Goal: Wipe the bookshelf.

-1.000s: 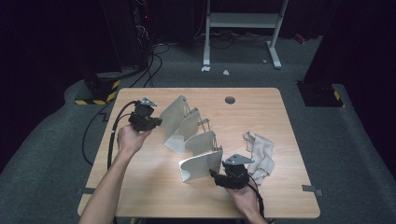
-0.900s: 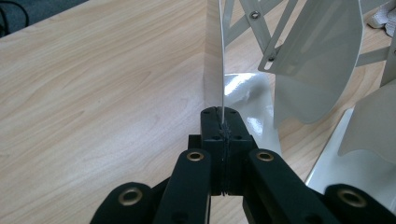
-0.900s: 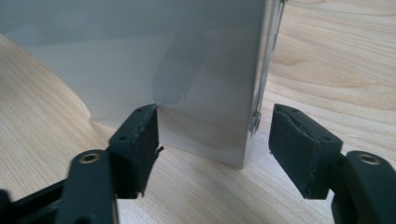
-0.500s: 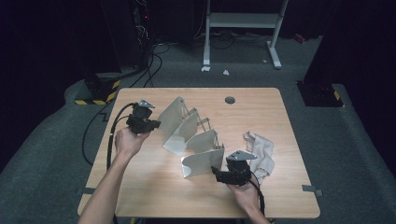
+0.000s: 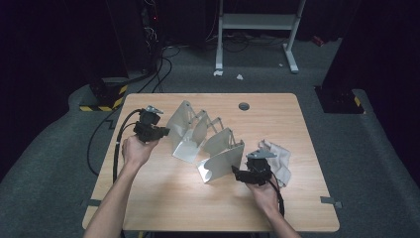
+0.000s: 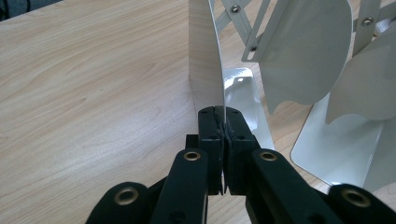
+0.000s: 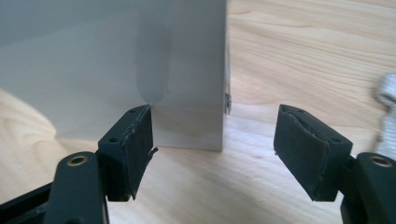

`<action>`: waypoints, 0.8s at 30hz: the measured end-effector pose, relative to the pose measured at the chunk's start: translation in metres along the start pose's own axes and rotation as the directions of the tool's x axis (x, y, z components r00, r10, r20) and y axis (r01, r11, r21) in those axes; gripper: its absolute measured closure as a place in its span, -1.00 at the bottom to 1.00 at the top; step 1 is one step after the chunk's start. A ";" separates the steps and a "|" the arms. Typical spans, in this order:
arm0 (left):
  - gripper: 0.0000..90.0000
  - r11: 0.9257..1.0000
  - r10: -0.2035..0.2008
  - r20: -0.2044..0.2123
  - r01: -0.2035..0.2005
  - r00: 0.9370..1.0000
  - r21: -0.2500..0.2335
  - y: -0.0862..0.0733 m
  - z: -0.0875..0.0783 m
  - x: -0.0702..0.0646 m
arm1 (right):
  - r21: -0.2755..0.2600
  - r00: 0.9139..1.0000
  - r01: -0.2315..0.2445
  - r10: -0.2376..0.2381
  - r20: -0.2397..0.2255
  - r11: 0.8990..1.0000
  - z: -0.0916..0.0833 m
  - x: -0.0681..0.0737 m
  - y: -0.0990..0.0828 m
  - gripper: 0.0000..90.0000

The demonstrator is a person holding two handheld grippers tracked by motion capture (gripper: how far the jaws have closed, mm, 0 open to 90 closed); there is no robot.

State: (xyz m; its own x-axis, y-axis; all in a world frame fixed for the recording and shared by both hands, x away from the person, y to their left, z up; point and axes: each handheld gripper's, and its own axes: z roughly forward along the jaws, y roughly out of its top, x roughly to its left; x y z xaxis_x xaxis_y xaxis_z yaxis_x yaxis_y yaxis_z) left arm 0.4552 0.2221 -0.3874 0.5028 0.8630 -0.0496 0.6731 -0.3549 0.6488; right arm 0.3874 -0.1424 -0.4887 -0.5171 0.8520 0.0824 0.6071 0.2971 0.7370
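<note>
A folding white metal rack [image 5: 205, 139] of several linked plates stands across the table's middle. My left gripper [image 5: 163, 131] is shut on the thin upright edge of the rack's left end plate [image 6: 205, 60], and in the left gripper view its pads [image 6: 223, 116] pinch that sheet. My right gripper [image 5: 237, 172] sits at the rack's near right end plate [image 5: 225, 161]. Its jaws have just been opening and stand wide [image 7: 212, 135]. The plate's corner [image 7: 116, 60] rises just beyond the tips, and neither pad presses on it.
A crumpled pale cloth [image 5: 277, 156] lies just right of my right gripper, and its edge [image 7: 387, 93] shows in the right gripper view. A round cable hole [image 5: 243, 106] sits near the table's far edge. Bare wood [image 5: 163, 198] spreads at the front left.
My right gripper has shifted a little up the table and to the right, and the rack's near end plate has moved with it. The left hand has kept still.
</note>
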 end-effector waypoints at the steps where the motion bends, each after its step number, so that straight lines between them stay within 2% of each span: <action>1: 0.94 1.000 -0.006 0.000 0.006 1.000 0.000 0.000 0.000 0.000 | -0.001 1.000 -0.004 0.004 0.008 1.000 0.000 -0.003 0.000 -0.35; 6: 0.92 1.000 -0.016 -0.012 0.016 1.000 0.013 -0.001 -0.002 -0.005 | 0.002 0.998 -0.023 0.022 0.061 1.000 -0.001 -0.017 0.003 -0.31; 8: 0.91 1.000 -0.025 -0.011 0.026 1.000 0.017 -0.001 -0.002 -0.007 | -0.002 0.997 -0.047 0.047 0.066 0.999 -0.001 -0.023 0.003 -0.29; 11: 0.91 0.999 -0.038 -0.012 0.038 0.999 0.018 -0.002 -0.003 -0.007 | 0.010 0.997 -0.047 0.047 0.069 0.999 0.001 -0.024 0.000 -0.27; 14: 0.92 0.999 -0.038 -0.021 0.039 0.999 0.014 -0.003 -0.003 -0.007 | 0.018 0.998 -0.037 0.037 0.041 0.999 0.001 -0.015 -0.006 -0.29; 17: 0.92 0.999 -0.035 -0.029 0.036 0.999 0.009 -0.004 -0.003 -0.007 | 0.011 1.000 -0.019 0.019 0.016 1.000 -0.002 0.002 -0.015 -0.34; 20: 0.89 0.999 -0.045 -0.014 0.045 0.999 -0.016 -0.005 -0.001 -0.004 | 0.006 1.000 -0.011 0.011 -0.002 1.000 -0.003 0.016 -0.022 -0.41; 22: 0.69 0.997 -0.069 -0.008 0.068 0.998 -0.032 -0.007 0.002 -0.003 | 0.007 1.000 -0.005 0.005 -0.007 1.000 -0.003 0.026 -0.025 -0.43; 24: 0.58 0.997 -0.072 -0.020 0.072 0.997 -0.028 -0.009 0.007 -0.002 | 0.010 1.000 0.008 -0.008 -0.003 1.000 -0.002 0.035 -0.027 -0.45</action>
State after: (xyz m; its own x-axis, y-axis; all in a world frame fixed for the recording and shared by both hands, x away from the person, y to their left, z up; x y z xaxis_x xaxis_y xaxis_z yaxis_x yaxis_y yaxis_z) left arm 0.4523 0.2207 -0.3983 0.4418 0.8934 -0.0813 0.6920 -0.2817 0.6647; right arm 0.3521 -0.1217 -0.5039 -0.5236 0.8484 0.0786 0.6089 0.3081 0.7309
